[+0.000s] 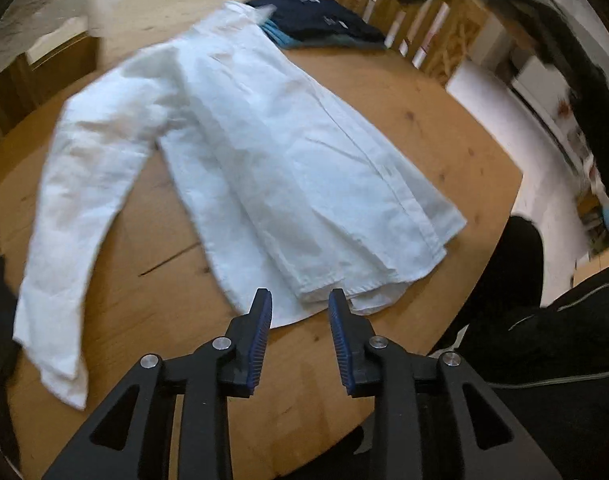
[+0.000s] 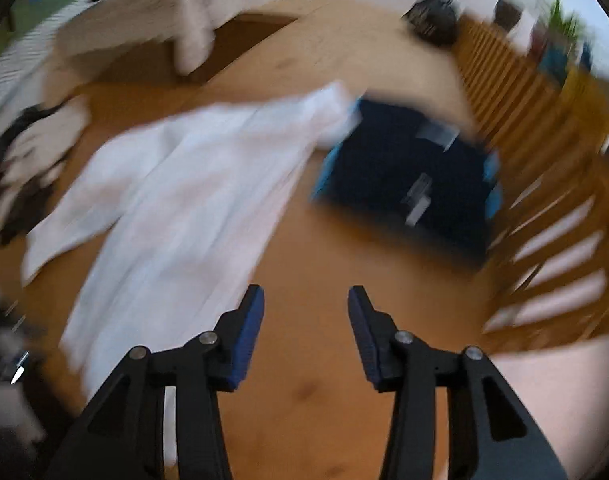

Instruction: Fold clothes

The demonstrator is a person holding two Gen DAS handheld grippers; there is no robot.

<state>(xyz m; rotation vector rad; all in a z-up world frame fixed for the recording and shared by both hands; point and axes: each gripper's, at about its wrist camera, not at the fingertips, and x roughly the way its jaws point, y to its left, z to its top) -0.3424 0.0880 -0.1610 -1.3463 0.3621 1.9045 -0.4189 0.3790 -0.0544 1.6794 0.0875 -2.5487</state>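
A white long-sleeved shirt [image 1: 264,152] lies on the wooden table [image 1: 444,128], its right side folded over the body and its left sleeve [image 1: 76,220] stretched out flat toward the near left. My left gripper [image 1: 300,300] hovers open just above the shirt's hem, nothing between its fingers. In the blurred right wrist view the same shirt [image 2: 176,200] lies to the left, and my right gripper [image 2: 306,296] is open over bare table [image 2: 328,248] beside the shirt's edge.
A stack of folded dark blue clothes [image 1: 324,20] sits at the far end by the collar, also in the right view as a dark blue pile [image 2: 408,184]. Wooden slatted chairs [image 2: 544,208] stand along the right edge. A person in dark clothing [image 1: 564,340] stands at the near right.
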